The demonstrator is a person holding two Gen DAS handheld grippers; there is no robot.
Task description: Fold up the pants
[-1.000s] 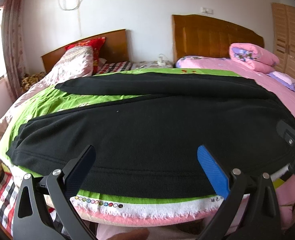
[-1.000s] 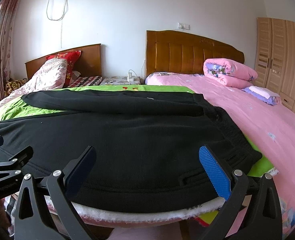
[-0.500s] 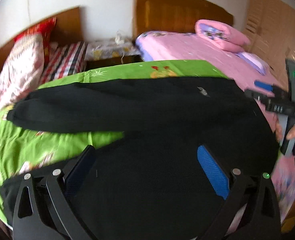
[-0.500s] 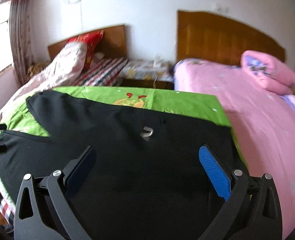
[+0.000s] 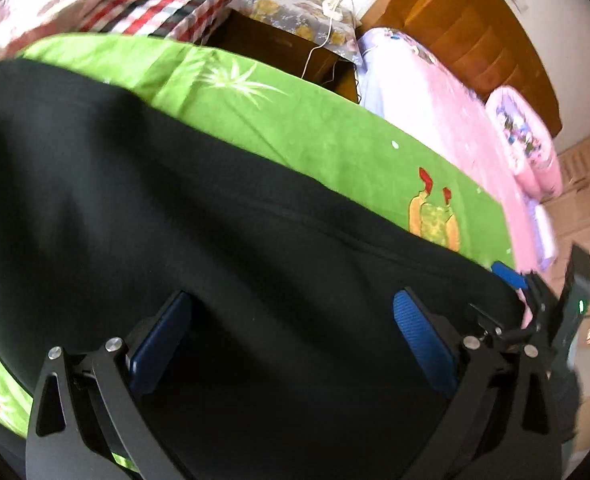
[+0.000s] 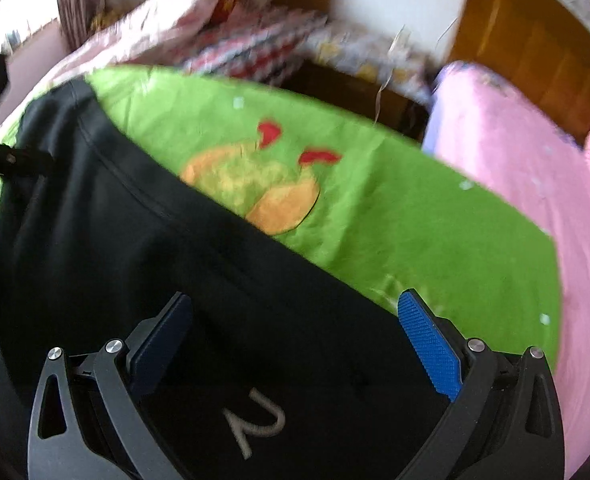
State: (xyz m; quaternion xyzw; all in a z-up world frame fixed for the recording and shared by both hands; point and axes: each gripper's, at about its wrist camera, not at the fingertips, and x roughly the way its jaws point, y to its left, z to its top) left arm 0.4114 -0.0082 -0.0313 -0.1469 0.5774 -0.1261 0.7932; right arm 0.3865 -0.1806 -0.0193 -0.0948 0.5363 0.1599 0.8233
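Note:
Black pants (image 5: pixel 175 220) lie spread flat on a green blanket (image 5: pixel 295 120) on the bed. My left gripper (image 5: pixel 291 320) is open, just above the black cloth near the far leg's upper edge. My right gripper (image 6: pixel 295 320) is open above the pants (image 6: pixel 135 240) near a grey embroidered logo (image 6: pixel 255 424). The far edge seam of the pants runs diagonally in both views. The right gripper's blue pad also shows at the right edge of the left wrist view (image 5: pixel 509 276). Neither gripper holds anything.
Green blanket (image 6: pixel 375 220) with a cartoon print lies under the pants. A pink bedsheet (image 6: pixel 535 168) lies to the right. A dark nightstand (image 5: pixel 279 44) with a cable stands between two wooden headboards (image 5: pixel 475 40). A pink rolled quilt (image 5: pixel 527 140) lies at far right.
Both grippers have moved forward and down over the pants toward their far edge. The views now look steeply down at the cloth. Both jaws stay open.

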